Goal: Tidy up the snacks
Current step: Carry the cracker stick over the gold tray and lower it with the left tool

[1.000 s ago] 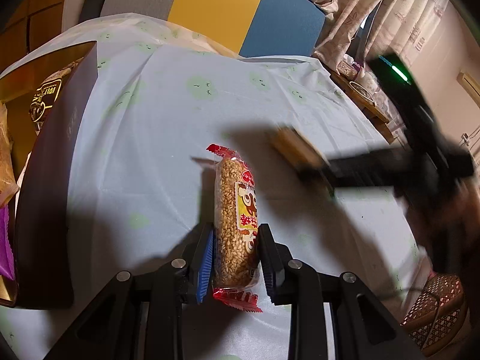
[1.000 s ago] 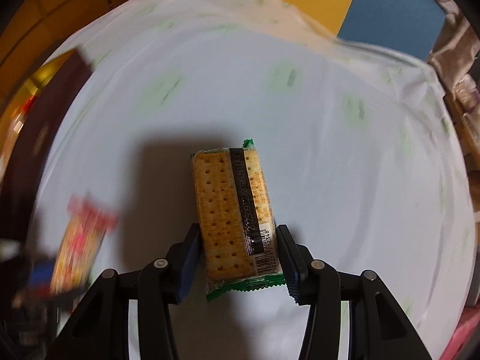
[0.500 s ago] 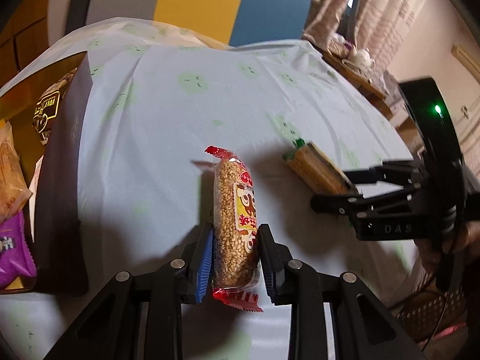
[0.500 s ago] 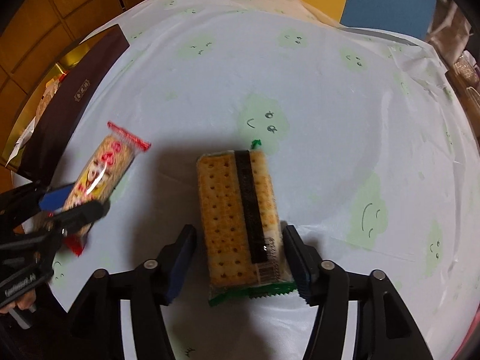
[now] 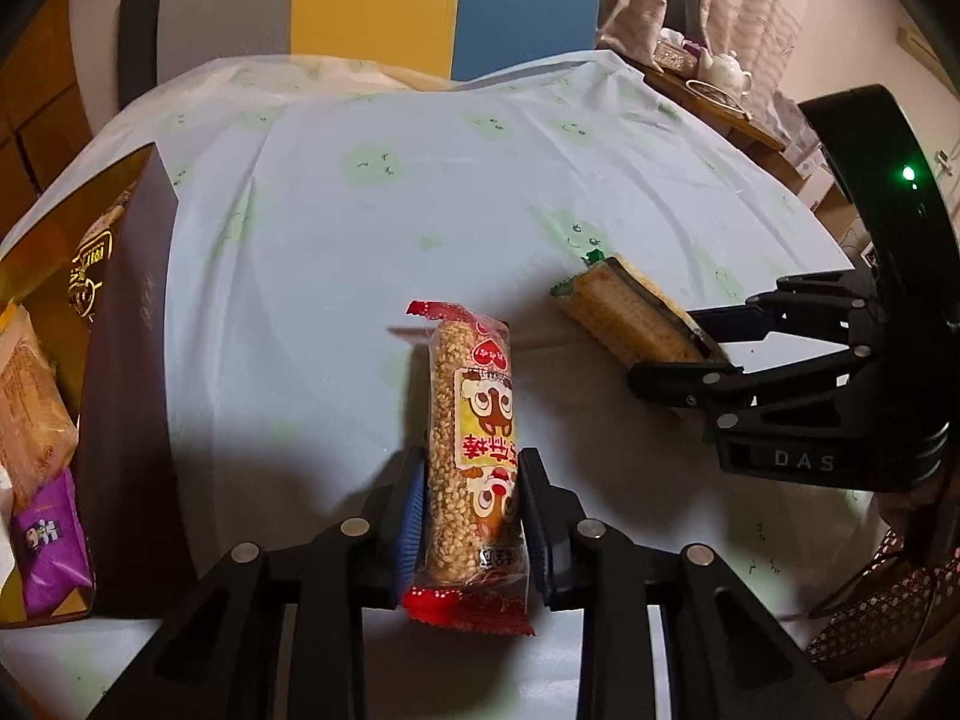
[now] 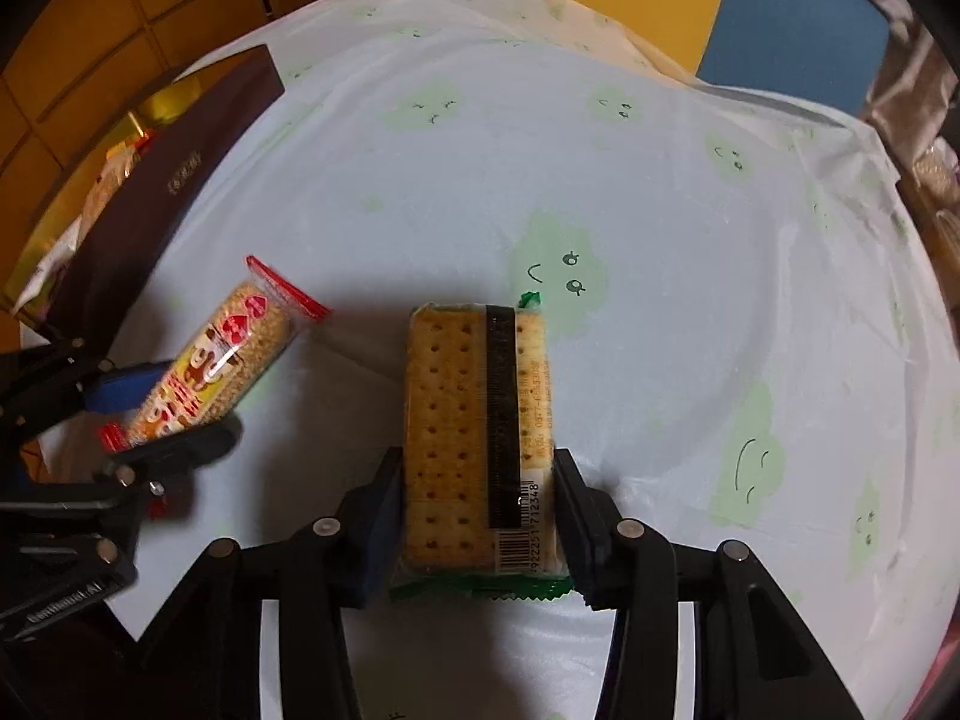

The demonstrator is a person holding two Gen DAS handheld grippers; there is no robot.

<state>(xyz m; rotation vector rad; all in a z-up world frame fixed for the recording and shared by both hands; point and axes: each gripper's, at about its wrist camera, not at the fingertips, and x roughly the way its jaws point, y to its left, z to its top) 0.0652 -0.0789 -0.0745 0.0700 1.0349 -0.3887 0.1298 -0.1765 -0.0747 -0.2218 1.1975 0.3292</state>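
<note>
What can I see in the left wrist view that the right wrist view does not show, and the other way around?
Only the left wrist view shows a white teapot on a side table, curtains and a purple packet inside the box.

Only the right wrist view shows the barcode on the cracker pack.

Both show the left gripper shut on the red-ended rice bar, the right gripper closing on the cracker pack, the dark box and the green-patterned tablecloth.
</note>
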